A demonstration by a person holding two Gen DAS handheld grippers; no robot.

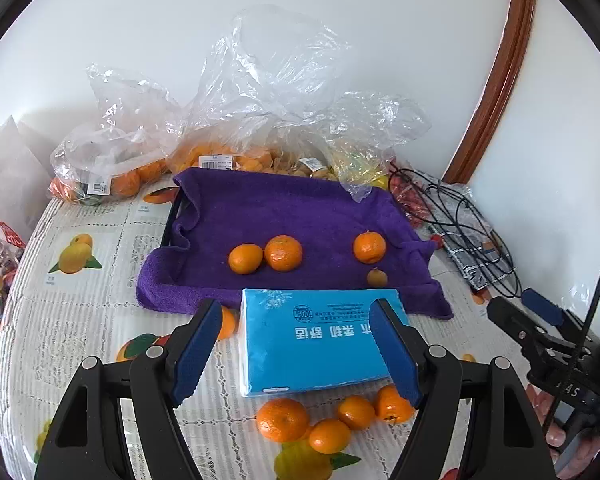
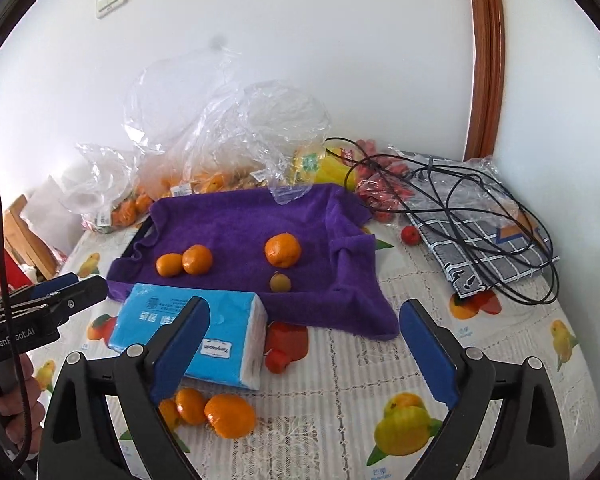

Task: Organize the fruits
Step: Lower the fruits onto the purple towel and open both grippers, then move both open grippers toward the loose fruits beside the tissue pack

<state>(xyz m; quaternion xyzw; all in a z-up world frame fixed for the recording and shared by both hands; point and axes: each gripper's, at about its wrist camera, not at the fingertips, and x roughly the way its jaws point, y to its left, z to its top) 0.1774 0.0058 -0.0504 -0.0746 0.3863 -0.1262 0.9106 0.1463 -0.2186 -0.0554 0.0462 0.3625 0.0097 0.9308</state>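
Note:
A tray lined with a purple towel (image 1: 292, 208) holds three mandarins (image 1: 283, 253) and one small brownish fruit (image 1: 377, 277). In front of it lies a blue tissue pack (image 1: 316, 344). Several loose mandarins (image 1: 283, 419) sit on the tablecloth just in front of the pack, and another mandarin (image 1: 227, 322) peeks out behind my left finger. My left gripper (image 1: 295, 306) hangs open above the pack, holding nothing. My right gripper (image 2: 305, 306) is wide open over the towel's near edge, also without anything in it. A small red fruit (image 2: 278, 360) lies beside the tissue pack (image 2: 188, 336).
Clear plastic bags of oranges (image 1: 220, 156) and other fruit crowd the back of the table against the wall. A black cable (image 2: 480, 216) loops over a checked packet (image 2: 496, 248) at the right. A person's hand (image 2: 20, 396) grips the left tool.

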